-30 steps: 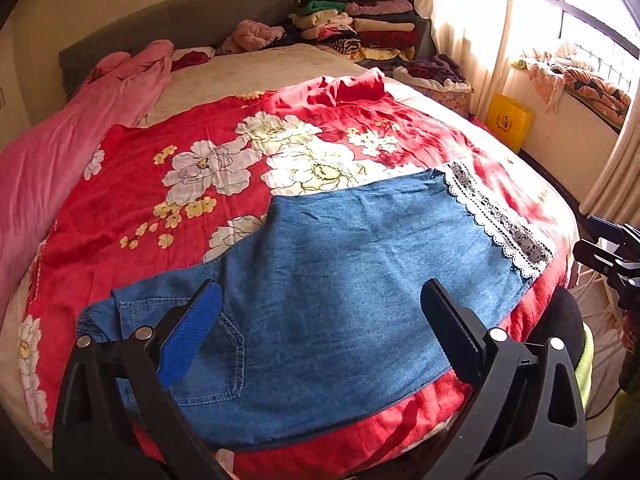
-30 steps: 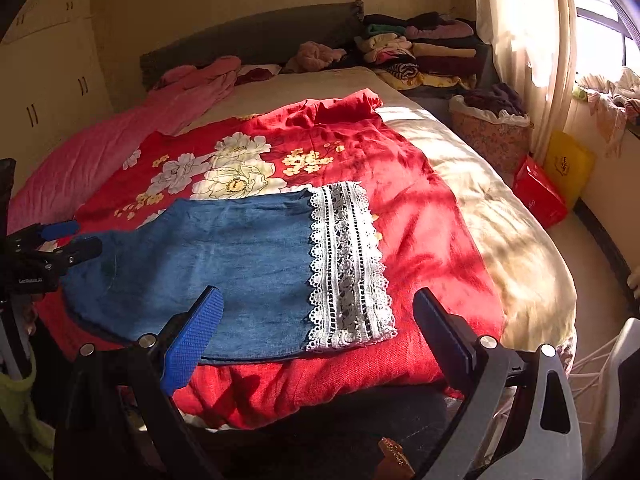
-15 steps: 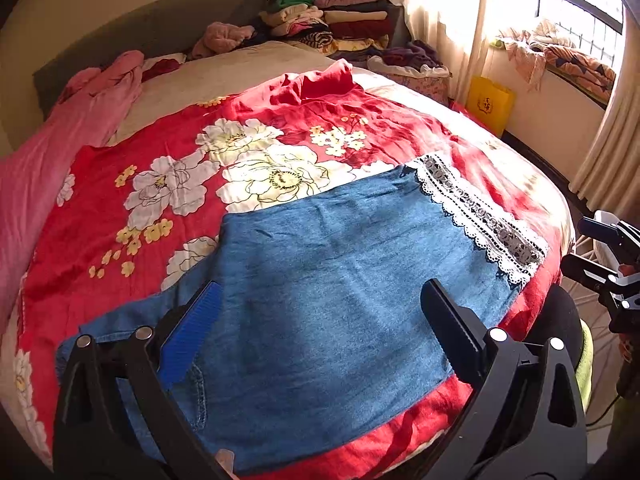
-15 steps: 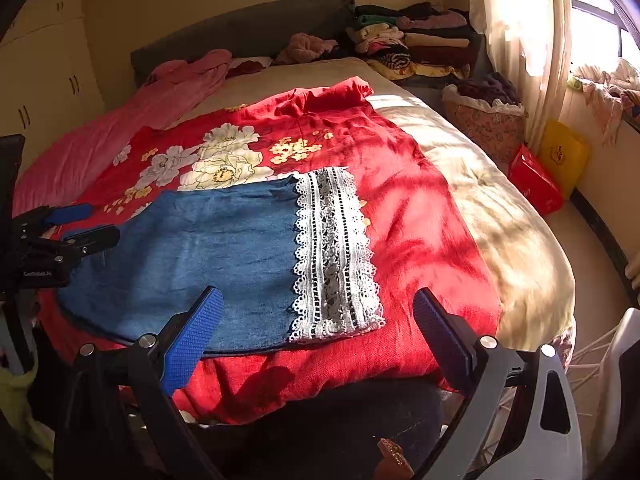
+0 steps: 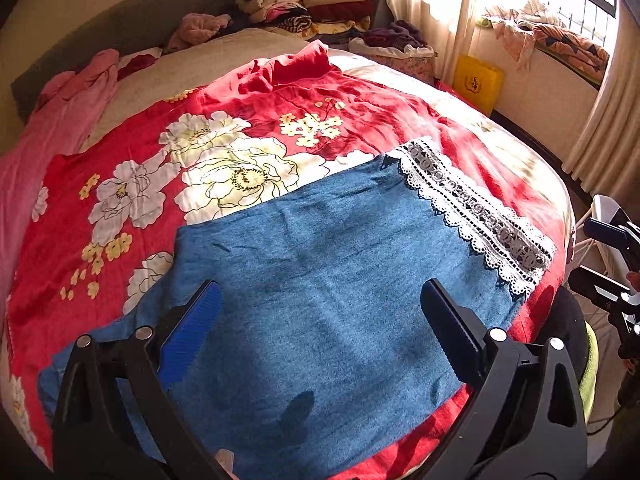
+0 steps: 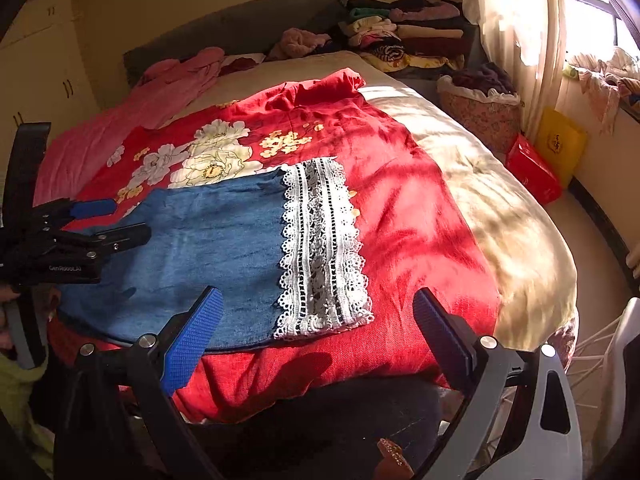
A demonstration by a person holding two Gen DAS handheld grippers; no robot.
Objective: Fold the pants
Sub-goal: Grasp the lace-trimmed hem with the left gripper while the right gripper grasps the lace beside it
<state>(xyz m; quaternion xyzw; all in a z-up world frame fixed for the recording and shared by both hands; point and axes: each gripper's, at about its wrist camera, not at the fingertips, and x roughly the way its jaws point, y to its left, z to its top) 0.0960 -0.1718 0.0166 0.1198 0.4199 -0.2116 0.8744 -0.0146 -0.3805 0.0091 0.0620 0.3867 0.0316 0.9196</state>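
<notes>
Blue denim pants (image 5: 320,288) (image 6: 208,248) lie flat on a red floral blanket (image 5: 168,168) on the bed, one leg over the other, with a white lace hem (image 5: 476,216) (image 6: 320,248) toward the right. My left gripper (image 5: 320,316) hovers open over the middle of the denim, nothing between its fingers; it also shows in the right wrist view (image 6: 108,222) at the waist end. My right gripper (image 6: 316,320) is open above the bed's near edge, just in front of the lace hem. In the left wrist view the right gripper (image 5: 608,260) sits at the far right.
A pink quilt (image 5: 48,128) lies along the bed's left side. Stacked folded clothes (image 5: 312,0) and a laundry basket (image 6: 480,112) stand beyond the headboard corner. A yellow bag (image 6: 560,144) and red box (image 6: 534,168) sit on the floor by the curtained window.
Both grippers have moved forward and lower toward the pants, which now fill more of each view. The left gripper reaches further over the denim. The pants have not moved.
</notes>
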